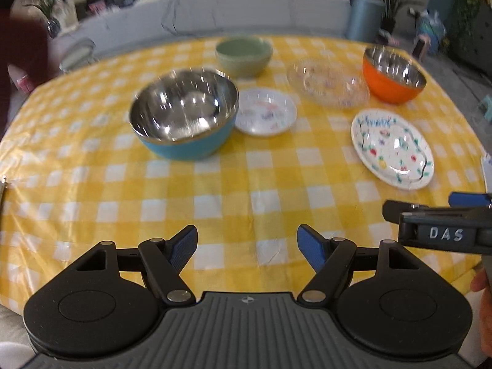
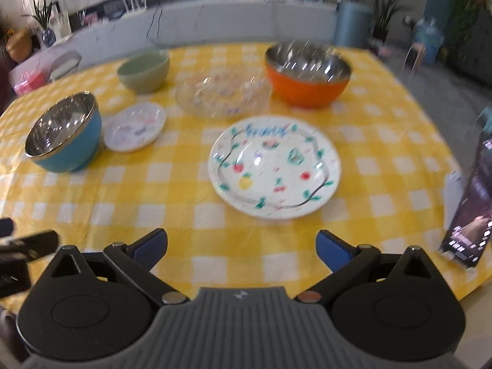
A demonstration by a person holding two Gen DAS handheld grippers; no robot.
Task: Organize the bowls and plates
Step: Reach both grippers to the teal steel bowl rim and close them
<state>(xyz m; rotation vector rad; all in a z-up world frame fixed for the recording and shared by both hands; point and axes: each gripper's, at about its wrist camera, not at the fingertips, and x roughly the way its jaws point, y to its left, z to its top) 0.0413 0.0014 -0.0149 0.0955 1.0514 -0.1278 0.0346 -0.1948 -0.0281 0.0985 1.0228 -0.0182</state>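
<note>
On the yellow checked tablecloth [image 1: 215,190] stand a blue steel-lined bowl [image 1: 184,113] [image 2: 66,132], a green bowl [image 1: 244,52] [image 2: 144,69], an orange steel-lined bowl [image 1: 393,75] [image 2: 307,72], a clear glass plate [image 1: 327,81] [image 2: 223,92], a small white plate [image 1: 266,112] [image 2: 135,126] and a large painted white plate [image 1: 393,149] [image 2: 273,166]. My left gripper [image 1: 247,247] is open and empty above the near cloth. My right gripper [image 2: 241,249] is open and empty, just in front of the large painted plate.
A phone [image 2: 470,206] stands at the table's right edge. A grey sofa [image 1: 215,15] runs behind the table, with plants and a blue bin [image 1: 364,15] beyond. The right gripper's body [image 1: 446,230] shows at the right in the left wrist view.
</note>
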